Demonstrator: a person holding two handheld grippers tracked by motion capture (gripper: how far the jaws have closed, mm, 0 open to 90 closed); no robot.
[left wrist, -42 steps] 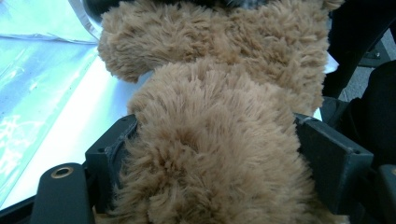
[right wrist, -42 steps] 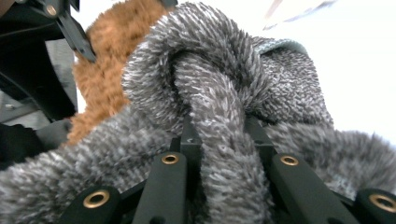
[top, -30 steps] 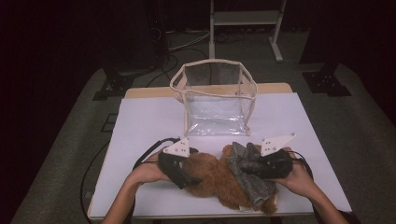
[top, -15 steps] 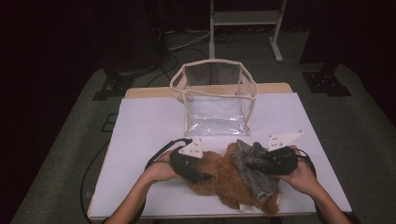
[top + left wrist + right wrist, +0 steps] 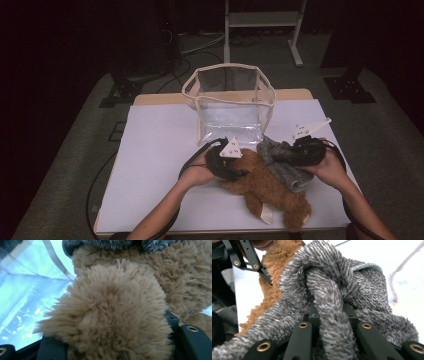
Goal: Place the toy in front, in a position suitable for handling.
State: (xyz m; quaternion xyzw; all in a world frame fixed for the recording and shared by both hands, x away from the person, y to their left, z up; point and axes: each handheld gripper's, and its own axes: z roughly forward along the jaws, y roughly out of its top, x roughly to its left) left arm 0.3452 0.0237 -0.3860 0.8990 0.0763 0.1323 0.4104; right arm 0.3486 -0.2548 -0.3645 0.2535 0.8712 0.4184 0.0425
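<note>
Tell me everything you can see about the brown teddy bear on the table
The brown teddy bear is a shaggy plush toy lying flat on the white table, just in front of the clear bag. A grey fuzzy garment wraps its upper body, and a pale tag hangs near its lower end. The left gripper, whose jaws have just been closing, pinches a rounded tuft of its fur; the right gripper clamps a fold of the grey garment.

L claw [image 5: 239,172] just closing, R claw [image 5: 280,156] clamped, forearms converging
</note>
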